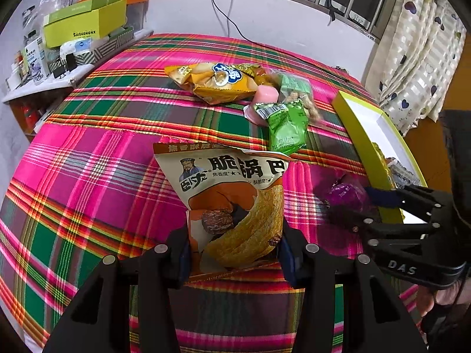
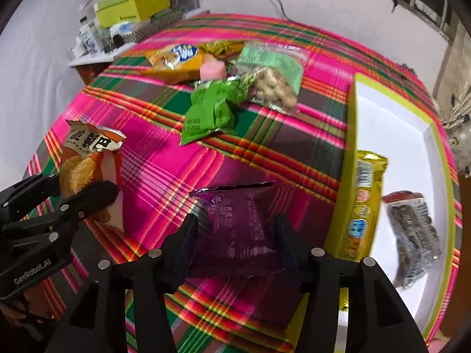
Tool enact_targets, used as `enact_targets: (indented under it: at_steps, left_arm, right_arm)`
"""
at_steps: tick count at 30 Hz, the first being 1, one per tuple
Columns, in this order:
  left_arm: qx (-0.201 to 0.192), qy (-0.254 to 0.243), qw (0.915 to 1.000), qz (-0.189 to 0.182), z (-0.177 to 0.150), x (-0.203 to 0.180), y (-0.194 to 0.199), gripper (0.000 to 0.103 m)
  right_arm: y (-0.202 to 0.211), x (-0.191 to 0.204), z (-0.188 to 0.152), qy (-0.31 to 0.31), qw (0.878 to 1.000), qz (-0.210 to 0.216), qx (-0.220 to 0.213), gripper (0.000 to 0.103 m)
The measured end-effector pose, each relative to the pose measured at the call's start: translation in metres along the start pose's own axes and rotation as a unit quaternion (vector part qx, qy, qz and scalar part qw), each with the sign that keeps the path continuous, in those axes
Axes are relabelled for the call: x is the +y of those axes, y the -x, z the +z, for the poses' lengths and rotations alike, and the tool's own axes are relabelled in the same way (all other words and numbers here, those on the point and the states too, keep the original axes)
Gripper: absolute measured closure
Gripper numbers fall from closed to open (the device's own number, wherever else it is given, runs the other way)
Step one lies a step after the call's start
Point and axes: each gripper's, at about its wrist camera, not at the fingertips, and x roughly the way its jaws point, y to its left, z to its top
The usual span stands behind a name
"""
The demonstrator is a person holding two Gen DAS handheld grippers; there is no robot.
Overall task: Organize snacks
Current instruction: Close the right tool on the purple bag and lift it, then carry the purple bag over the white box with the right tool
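I find the left gripper (image 1: 234, 250) closed onto the lower part of an orange-and-white crisp bag (image 1: 232, 203), one finger pressed against each side edge; the bag stands up from the plaid cloth (image 1: 97, 182) with its printed face toward the camera. From the right wrist view the same bag (image 2: 88, 170) shows at the left, clamped in that gripper (image 2: 85, 189).

My right gripper (image 2: 235, 235) has its fingers drawn in against both sides of a purple snack packet (image 2: 238, 223), which sits above the cloth, just beside the outer wall of the yellow-green box (image 2: 350, 153). In the left wrist view the purple packet (image 1: 346, 195) appears blurred at the tips of the right gripper (image 1: 357, 206).

Inside the white-lined box lie a yellow wrapped bar (image 2: 363, 203) against the near wall and a grey-and-red packet (image 2: 412, 235) near it.

Farther back on the cloth, clustered together: a green packet (image 2: 210, 111), a clear bag of peanuts (image 2: 273, 79), a pink jelly cup (image 2: 212, 69) and an orange chip bag (image 2: 176, 58).
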Motion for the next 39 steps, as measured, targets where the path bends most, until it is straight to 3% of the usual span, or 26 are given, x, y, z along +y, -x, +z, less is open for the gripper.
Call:
enact_targets:
  at_steps: [1,7,23,39]
  left_arm:
    - [0.001,0.0,1.0,0.0,0.0,0.0,-0.001,0.054]
    - [0.0,0.001,1.0,0.0,0.0,0.0,-0.001,0.054]
    - [-0.043,-0.013,0.999,0.0,0.005,-0.02,0.034,0.054]
    - [-0.051,-0.041,0.9977,-0.019,0.012,-0.057,0.041,0.054]
  right_arm:
    - [0.0,0.001,0.0,0.002,1.0,-0.006,-0.004,0.057]
    - [0.006,0.001,-0.004,-0.01,1.0,0.005,-0.027,0.061]
    - [0.077,0.003,-0.033,-0.04,0.991,0.033,-0.124,0.062]
    - [0.108,-0.02,-0.057,-0.07,0.984,0.037,-0.158,0.062]
